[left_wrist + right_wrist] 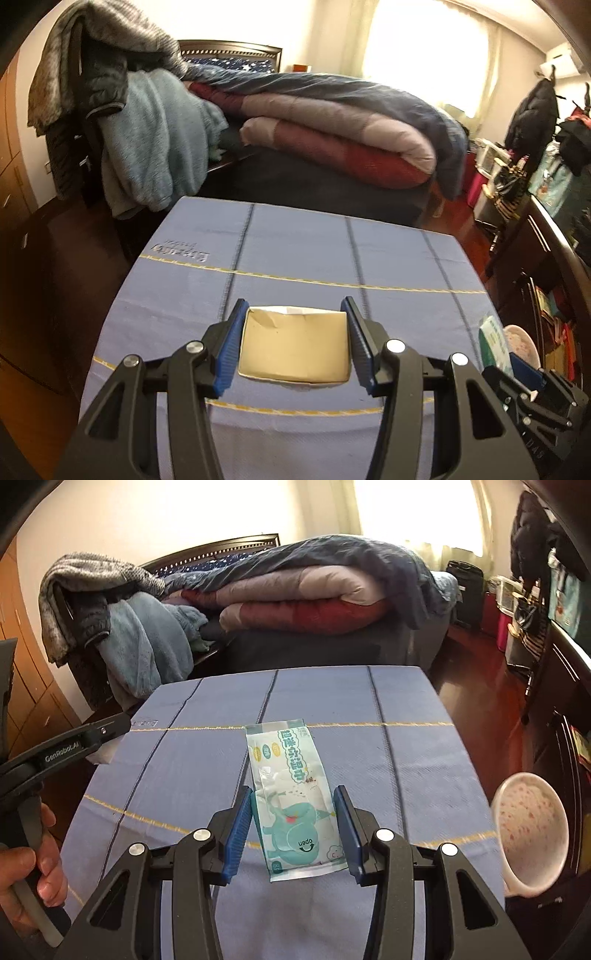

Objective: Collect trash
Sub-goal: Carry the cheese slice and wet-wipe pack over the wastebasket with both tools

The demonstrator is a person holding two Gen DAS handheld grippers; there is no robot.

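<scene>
Bedroom, blue-clothed table (406, 746). Your right gripper (293, 829) straddles the wet-wipe packet (291, 797), jaws apart; left gripper (293, 341) likewise open around the flattened carton (293, 349). Squeeze each evenly before lifting.

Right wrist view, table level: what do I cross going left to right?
The left gripper reaching in from the left edge → right gripper's left finger → wet-wipes packet lying between the open fingers → right gripper's right finger → pink speckled bin beyond the table's right edge.
</scene>
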